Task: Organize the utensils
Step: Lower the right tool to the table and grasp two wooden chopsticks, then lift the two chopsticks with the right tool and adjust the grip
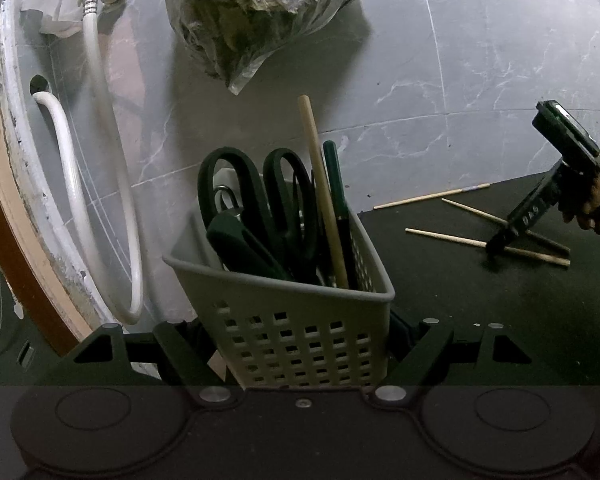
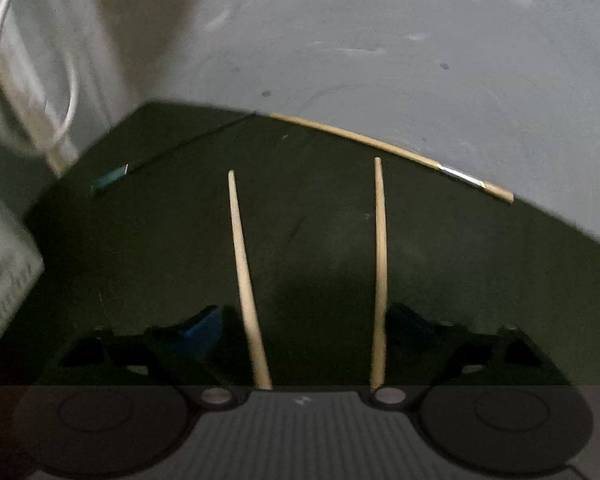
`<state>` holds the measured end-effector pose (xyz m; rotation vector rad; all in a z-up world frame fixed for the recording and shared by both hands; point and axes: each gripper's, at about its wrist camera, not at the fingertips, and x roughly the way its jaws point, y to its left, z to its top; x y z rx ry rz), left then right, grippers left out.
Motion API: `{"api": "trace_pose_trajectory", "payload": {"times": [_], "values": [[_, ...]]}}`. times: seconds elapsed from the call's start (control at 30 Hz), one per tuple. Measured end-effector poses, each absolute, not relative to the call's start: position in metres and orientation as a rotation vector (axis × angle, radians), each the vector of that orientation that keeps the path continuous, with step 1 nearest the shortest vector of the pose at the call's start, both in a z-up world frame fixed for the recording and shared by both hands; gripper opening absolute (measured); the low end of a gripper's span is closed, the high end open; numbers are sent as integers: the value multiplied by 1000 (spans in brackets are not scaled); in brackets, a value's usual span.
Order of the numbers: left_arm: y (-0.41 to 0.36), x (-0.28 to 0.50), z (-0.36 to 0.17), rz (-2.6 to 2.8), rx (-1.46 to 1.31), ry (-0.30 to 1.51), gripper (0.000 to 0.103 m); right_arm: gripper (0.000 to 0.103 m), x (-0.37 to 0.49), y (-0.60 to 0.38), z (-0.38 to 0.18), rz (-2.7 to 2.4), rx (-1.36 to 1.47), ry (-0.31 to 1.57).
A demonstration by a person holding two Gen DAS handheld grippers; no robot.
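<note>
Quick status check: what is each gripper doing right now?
Left gripper: shut on the gray basket.
Right gripper: open, holding nothing; two chopsticks lie between its fingers.

The basket [image 1: 284,320] looks like matt gray plastic with little square holes. The scissors [image 1: 260,208] in it have smooth black plastic handles. At 3 o'clock, pale wooden chopsticks [image 1: 488,246] lie on a dark matt counter [image 1: 460,312]. The wall [image 1: 480,60] is shiny gray marble tile. The hose [image 1: 100,160] is smooth white plastic.

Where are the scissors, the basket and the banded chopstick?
scissors [image 1: 228,184], left wrist view, left handle loop.
basket [image 1: 300,344], left wrist view, perforated front wall.
banded chopstick [image 2: 380,145], right wrist view, mid-shaft.
</note>
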<state>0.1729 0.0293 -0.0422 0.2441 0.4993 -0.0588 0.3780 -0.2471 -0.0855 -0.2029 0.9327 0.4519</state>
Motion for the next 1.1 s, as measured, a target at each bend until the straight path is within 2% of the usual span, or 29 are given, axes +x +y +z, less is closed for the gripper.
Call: {"api": "trace_pose_trajectory", "payload": {"times": [0.1, 0.2, 0.27, 0.3, 0.33, 0.4, 0.53, 0.63, 0.73, 1.1], "values": [[29, 173, -42, -59, 244, 499, 81, 74, 371, -242, -82, 475, -242, 930], [30, 173, -42, -59, 244, 499, 81, 58, 365, -241, -78, 497, -261, 926], [30, 173, -42, -58, 244, 499, 81, 39, 361, -243, -75, 508, -265, 929], [30, 173, -42, -58, 244, 499, 81, 34, 360, -243, -74, 513, -266, 932], [30, 173, -42, -58, 244, 498, 81, 24, 359, -243, -73, 520, -267, 934], [30, 173, -42, -58, 243, 497, 81, 16, 358, -242, -73, 525, -265, 940], [29, 172, -41, -59, 241, 493, 81, 15, 352, -248, -71, 544, -285, 960], [29, 173, -42, -59, 241, 490, 81, 17, 352, -246, -70, 537, -309, 987], [29, 173, -41, -60, 242, 490, 81, 34, 359, -240, -71, 537, -295, 1019], [28, 172, -42, -66, 243, 486, 81, 34, 396, -213, -67, 497, -352, 1160]]}}
